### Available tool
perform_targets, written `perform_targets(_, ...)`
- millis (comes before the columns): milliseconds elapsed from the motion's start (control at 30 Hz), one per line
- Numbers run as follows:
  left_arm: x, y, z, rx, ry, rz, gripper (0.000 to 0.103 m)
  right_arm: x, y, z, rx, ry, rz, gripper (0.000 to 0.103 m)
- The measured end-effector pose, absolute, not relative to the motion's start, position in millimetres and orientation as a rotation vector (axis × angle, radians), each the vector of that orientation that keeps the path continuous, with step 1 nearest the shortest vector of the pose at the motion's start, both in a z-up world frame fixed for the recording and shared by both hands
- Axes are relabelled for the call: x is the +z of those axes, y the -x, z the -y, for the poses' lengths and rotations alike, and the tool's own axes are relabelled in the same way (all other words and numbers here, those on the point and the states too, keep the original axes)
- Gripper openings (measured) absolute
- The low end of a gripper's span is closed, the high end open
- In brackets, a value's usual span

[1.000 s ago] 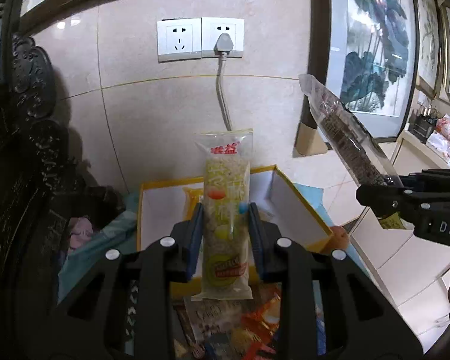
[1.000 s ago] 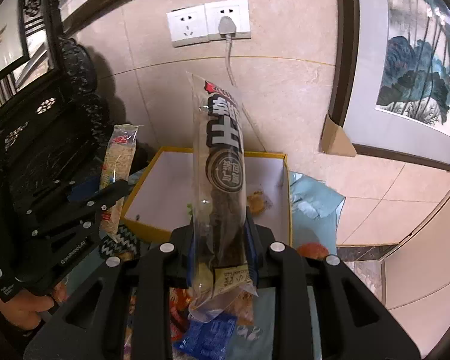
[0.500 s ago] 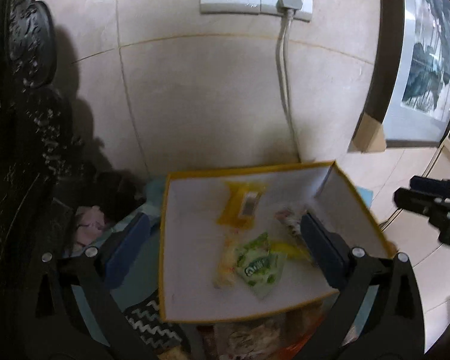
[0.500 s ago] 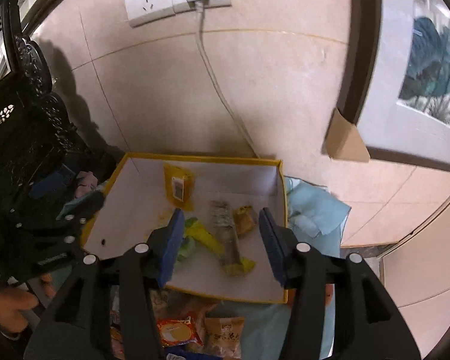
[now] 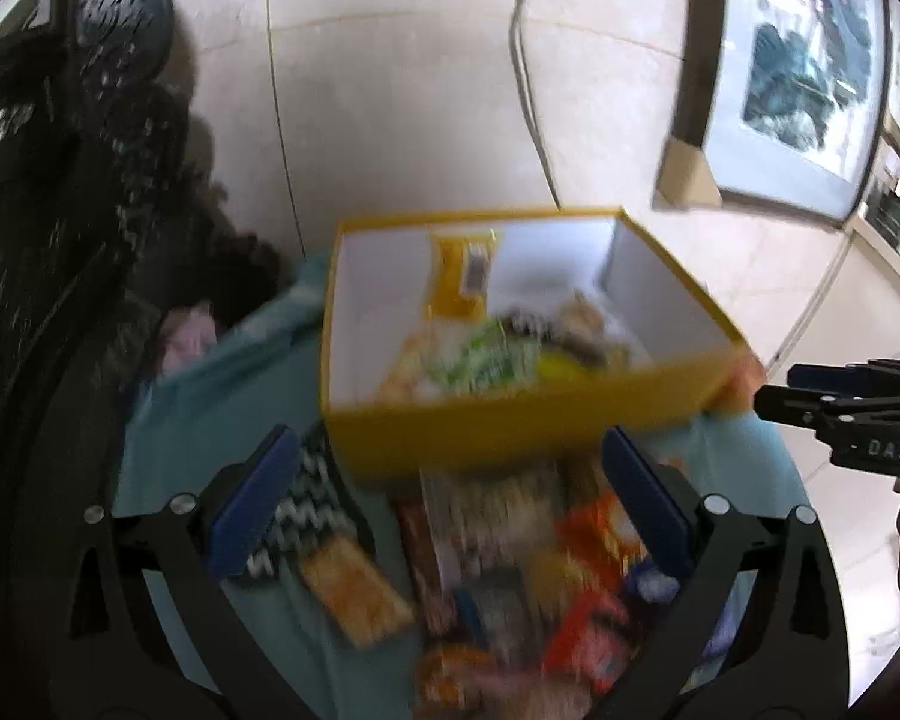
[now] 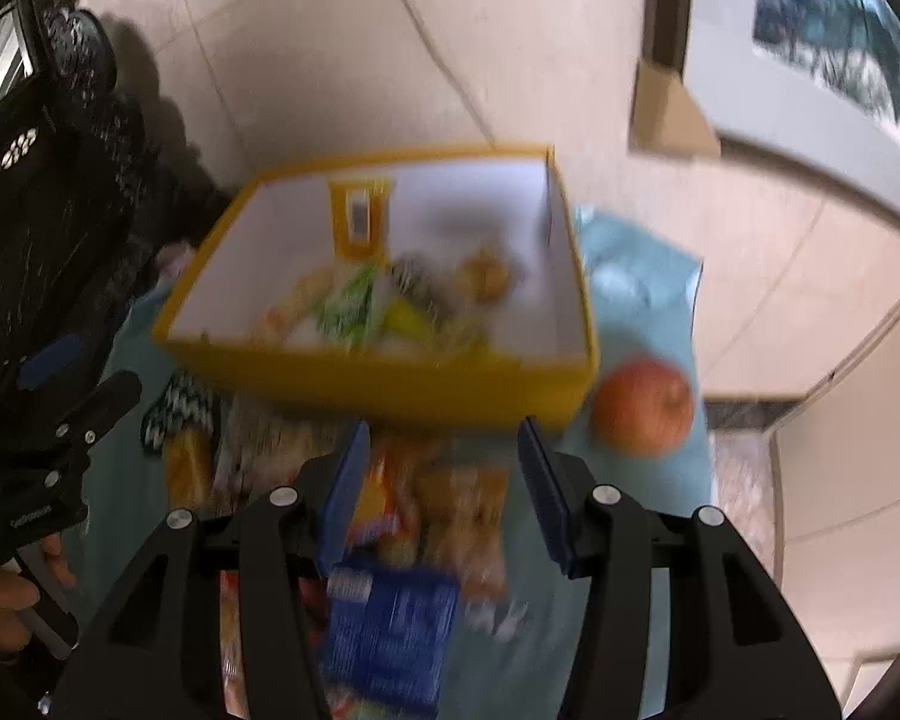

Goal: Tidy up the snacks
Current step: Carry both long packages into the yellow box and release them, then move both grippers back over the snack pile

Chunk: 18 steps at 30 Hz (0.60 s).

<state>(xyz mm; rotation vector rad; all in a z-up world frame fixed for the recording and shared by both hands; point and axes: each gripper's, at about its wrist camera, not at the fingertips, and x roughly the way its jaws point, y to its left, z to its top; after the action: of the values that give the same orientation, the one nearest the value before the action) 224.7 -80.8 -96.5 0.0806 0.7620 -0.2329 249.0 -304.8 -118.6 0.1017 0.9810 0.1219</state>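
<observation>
A yellow box with a white inside stands on a teal cloth by the wall and holds several snack packs. A pile of loose snack packs lies on the cloth in front of the box. My left gripper is open and empty above that pile. My right gripper is open and empty above the pile, nearer its right side. Both views are motion-blurred.
An orange-red apple lies on the cloth right of the box. A black-and-white zigzag pack lies left of the pile. A dark carved chair stands at the left. A cable hangs down the wall behind the box.
Both grippers let go of their long snack packs into the box, opened, then drew back and tilted down over the loose pile.
</observation>
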Motion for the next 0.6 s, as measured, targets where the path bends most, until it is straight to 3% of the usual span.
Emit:
perform_targets(267, -152, -144, 61, -0.278, -0.163, -0.844, 0.101, -180, -186, 287, 0.121, -0.142, -1.130, 0.053)
perform_targets(600, -207, -77, 43, -0.355, -0.256, -0.924, 0.101, -195, -171, 280, 0.095, -0.142, -1.171, 0.056)
